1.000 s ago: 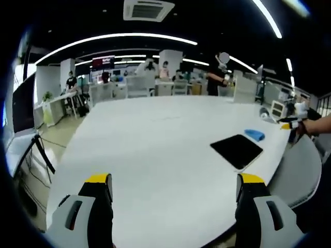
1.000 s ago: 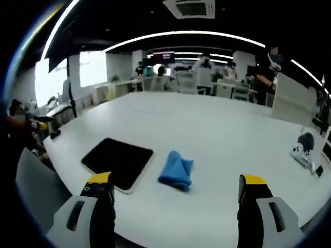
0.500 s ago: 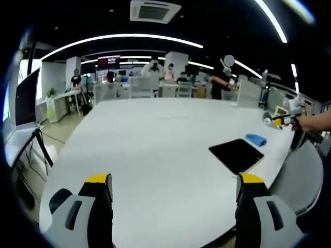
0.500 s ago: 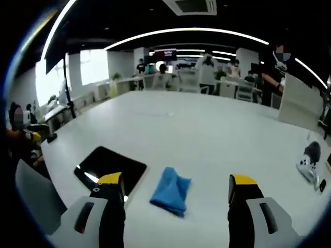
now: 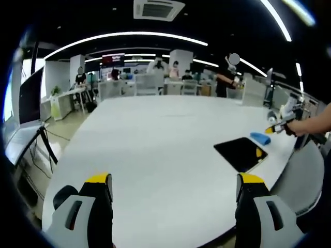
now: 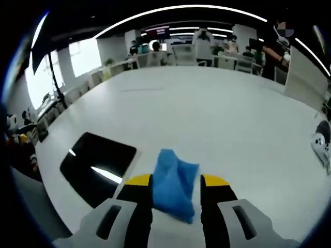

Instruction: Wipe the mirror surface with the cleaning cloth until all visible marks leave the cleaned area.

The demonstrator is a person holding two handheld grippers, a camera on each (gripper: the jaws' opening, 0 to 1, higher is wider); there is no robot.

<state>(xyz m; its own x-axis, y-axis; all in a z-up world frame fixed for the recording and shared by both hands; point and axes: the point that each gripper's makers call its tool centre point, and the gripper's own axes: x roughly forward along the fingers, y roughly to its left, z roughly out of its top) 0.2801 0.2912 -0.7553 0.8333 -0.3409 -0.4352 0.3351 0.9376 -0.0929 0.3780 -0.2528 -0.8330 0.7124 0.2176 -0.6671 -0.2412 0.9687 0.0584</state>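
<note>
The mirror point(image 6: 95, 165) is a dark rectangular pane with a pale rim, lying flat on the white table point(image 6: 217, 108) and reflecting a ceiling light. Just right of it lies the crumpled blue cleaning cloth point(image 6: 175, 183). My right gripper point(image 6: 176, 182) has its yellow-tipped jaws pressed against both sides of the cloth. In the left gripper view the mirror point(image 5: 240, 153) and the cloth point(image 5: 260, 138) sit far right, with a hand holding the right gripper point(image 5: 274, 129) at the cloth. My left gripper point(image 5: 173, 188) stands open over bare table, well away from both.
A white game controller point(image 6: 321, 144) lies near the table's right edge. A tripod point(image 5: 44, 150) stands off the table's left side. Desks, chairs and several people fill the far office behind the table.
The right gripper came down onto the cloth and its jaws narrowed from wide apart to pinching it. The left gripper stayed open, its view shifting only slightly.
</note>
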